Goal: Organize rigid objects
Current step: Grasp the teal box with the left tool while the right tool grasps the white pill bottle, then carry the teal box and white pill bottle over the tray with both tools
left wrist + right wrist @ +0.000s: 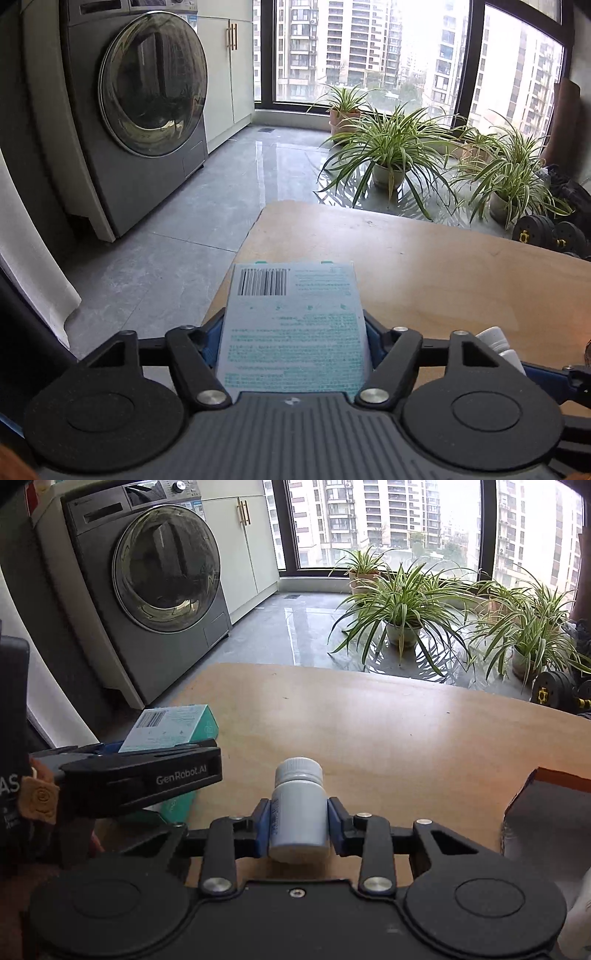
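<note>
A front-loading washing machine (140,99) stands on the grey tiled floor, to the left beyond the wooden table (388,731). Potted spider plants (391,147) sit on the floor past the table's far edge, below the window. Over the table's left corner the left gripper (293,332) is clamped on a pale blue-green box (293,321), barcode face up, its blue pads pressed against the box's two long sides. Nearer the table's front edge, right of that box, the right gripper (298,823) has its jaws closed on a small white pill bottle (298,808), ribbed cap pointing away. A dark box (546,805) rests on the table's right end.
</note>
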Demonstrator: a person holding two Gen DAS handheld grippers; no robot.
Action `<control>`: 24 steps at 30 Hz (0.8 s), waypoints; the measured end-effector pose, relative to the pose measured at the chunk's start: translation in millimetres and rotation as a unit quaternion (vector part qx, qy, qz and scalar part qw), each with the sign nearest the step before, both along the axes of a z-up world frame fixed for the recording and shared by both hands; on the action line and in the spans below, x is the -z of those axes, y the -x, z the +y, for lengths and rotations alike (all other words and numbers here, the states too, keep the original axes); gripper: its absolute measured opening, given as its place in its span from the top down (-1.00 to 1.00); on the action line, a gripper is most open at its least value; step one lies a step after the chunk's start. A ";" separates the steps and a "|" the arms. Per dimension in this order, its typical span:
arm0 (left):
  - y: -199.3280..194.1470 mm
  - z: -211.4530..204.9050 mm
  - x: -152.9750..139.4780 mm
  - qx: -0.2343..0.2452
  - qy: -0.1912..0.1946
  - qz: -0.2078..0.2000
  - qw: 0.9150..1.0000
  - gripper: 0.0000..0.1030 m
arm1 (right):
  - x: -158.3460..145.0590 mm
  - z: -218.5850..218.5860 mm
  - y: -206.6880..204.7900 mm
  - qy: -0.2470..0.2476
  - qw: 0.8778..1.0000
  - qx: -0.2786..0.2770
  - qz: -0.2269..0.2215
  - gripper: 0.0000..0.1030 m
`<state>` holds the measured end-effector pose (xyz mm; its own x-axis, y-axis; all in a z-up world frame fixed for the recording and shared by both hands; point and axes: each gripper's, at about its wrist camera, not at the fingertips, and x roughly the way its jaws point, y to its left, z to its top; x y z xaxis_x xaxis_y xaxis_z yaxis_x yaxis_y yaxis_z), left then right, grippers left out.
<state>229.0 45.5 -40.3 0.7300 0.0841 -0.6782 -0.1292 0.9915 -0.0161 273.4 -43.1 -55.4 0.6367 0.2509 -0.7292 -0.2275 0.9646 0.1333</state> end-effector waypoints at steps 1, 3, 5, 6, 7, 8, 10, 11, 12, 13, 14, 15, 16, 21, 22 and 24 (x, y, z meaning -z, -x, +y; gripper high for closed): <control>1.3 2.5 -0.6 -0.001 0.006 -0.001 1.000 -0.39 | -0.9 0.1 4.1 0.001 1.000 0.001 -0.002 0.22; 6.0 5.1 -3.3 -0.008 0.014 0.000 1.000 -0.39 | -6.1 -0.7 14.9 0.010 1.000 0.003 -0.013 0.22; 15.4 4.7 -10.7 -0.008 0.023 -0.007 1.000 -0.39 | -14.6 -4.7 29.2 0.012 1.000 0.002 -0.022 0.22; 21.8 3.7 -14.7 -0.006 0.022 -0.012 1.000 -0.39 | -19.7 -7.7 37.3 0.011 1.000 0.003 -0.026 0.22; 29.7 1.1 -20.6 -0.003 0.022 -0.017 1.000 -0.39 | -24.9 -10.6 45.8 0.010 0.999 0.003 -0.031 0.22; 38.7 -1.5 -27.0 0.002 0.025 -0.024 0.999 -0.39 | -30.6 -13.6 55.1 0.010 0.999 0.002 -0.038 0.22; 58.8 -9.9 -40.8 0.010 0.028 -0.036 0.999 -0.39 | -45.7 -22.2 79.8 0.016 0.998 0.004 -0.056 0.22; 67.6 -13.6 -46.1 0.015 0.030 -0.041 0.999 -0.39 | -53.4 -28.3 92.3 0.017 0.998 0.005 -0.065 0.22; 78.4 -19.5 -53.0 0.023 0.034 -0.046 0.998 -0.39 | -60.5 -34.9 103.5 0.016 0.997 0.007 -0.071 0.22; 89.0 -25.9 -59.3 0.032 0.038 -0.049 0.998 -0.39 | -67.4 -42.5 114.3 0.013 0.997 0.011 -0.075 0.22; 97.2 -32.1 -64.2 0.037 0.043 -0.052 0.997 -0.39 | -75.8 -54.0 126.8 0.006 0.997 0.019 -0.080 0.22; 105.4 -37.3 -68.6 0.042 0.049 -0.055 0.996 -0.39 | -82.7 -64.4 137.6 0.001 0.996 0.029 -0.085 0.22; 113.5 -44.4 -72.9 0.049 0.056 -0.056 0.996 -0.39 | -89.4 -75.9 149.1 -0.002 0.995 0.038 -0.090 0.22; 150.3 -92.8 -87.7 0.102 0.080 -0.059 0.990 -0.39 | -116.0 -135.0 210.2 0.003 0.989 0.093 -0.117 0.22; 155.8 -100.4 -89.0 0.109 0.084 -0.059 0.989 -0.39 | -118.8 -146.0 221.4 0.008 0.987 0.105 -0.121 0.22; 167.3 -120.5 -88.4 0.129 0.092 -0.057 0.986 -0.39 | -121.7 -168.6 245.4 0.023 0.983 0.127 -0.127 0.22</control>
<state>61.7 -75.0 48.1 0.7836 -0.2310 -0.5767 0.1394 0.9700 -0.1991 28.0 -211.6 66.3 0.8377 0.0295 -0.5453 0.0024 0.9983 0.0576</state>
